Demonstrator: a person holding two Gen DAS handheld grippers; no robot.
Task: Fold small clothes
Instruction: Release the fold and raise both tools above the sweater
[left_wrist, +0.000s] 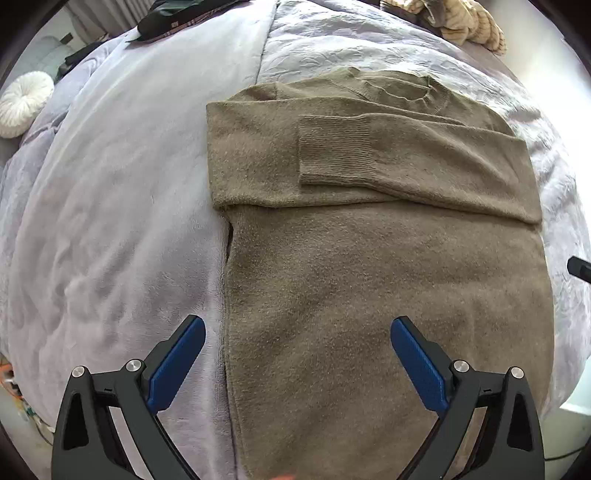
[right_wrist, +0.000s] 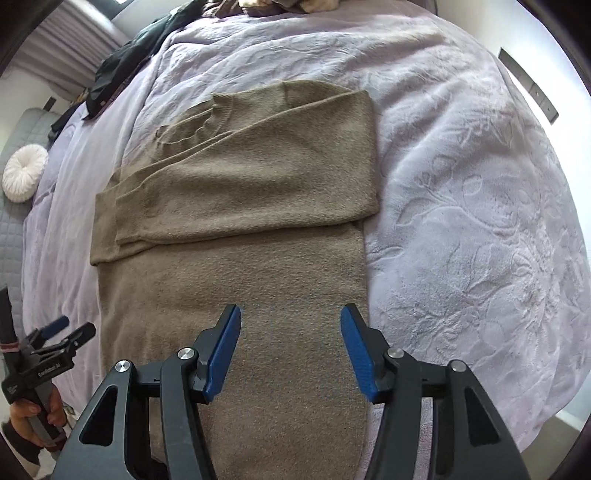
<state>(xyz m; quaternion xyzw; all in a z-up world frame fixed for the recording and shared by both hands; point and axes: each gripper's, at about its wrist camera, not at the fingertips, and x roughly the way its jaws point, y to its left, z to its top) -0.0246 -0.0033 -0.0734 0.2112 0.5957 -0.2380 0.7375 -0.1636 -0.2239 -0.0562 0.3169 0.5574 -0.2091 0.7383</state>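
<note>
We see an olive-brown sweater (left_wrist: 369, 266) laid flat on a lilac blanket (left_wrist: 110, 221), body running lengthwise away from both grippers, neckline at the far end. Both sleeves are folded across the chest; the ribbed cuff (left_wrist: 332, 151) of the top sleeve sits well ahead of the left jaws, roughly centred between them.

Left gripper (left_wrist: 297, 332): jaws wide apart, holding nothing. We see its 2 blue pads (left_wrist: 177, 365) straddling the sweater's left edge; the left pad is over bare blanket, the right pad is over knit. We cannot tell if the pads touch the fabric.

Right gripper (right_wrist: 290, 321): jaws apart too, nothing between them but knit below. Both blue pads (right_wrist: 223, 354) sit over the lower body of the sweater (right_wrist: 236, 229), and the sweater's right edge runs just outside the right jaw. Folded sleeves lie ahead of the jaws. The embossed floral blanket (right_wrist: 461, 192) spreads to the right of the jaws.

In the right wrist view, far left of the jaws, we see the left gripper (right_wrist: 68, 330) from the side, fingers parted, with a bare hand (right_wrist: 35, 421) on its handle.

Far ahead and left of the jaws: a white round cushion (left_wrist: 24, 103), dark clothes (left_wrist: 177, 16) at the blanket's far edge, and a cream knitted pile (left_wrist: 469, 24) far ahead on the right.
</note>
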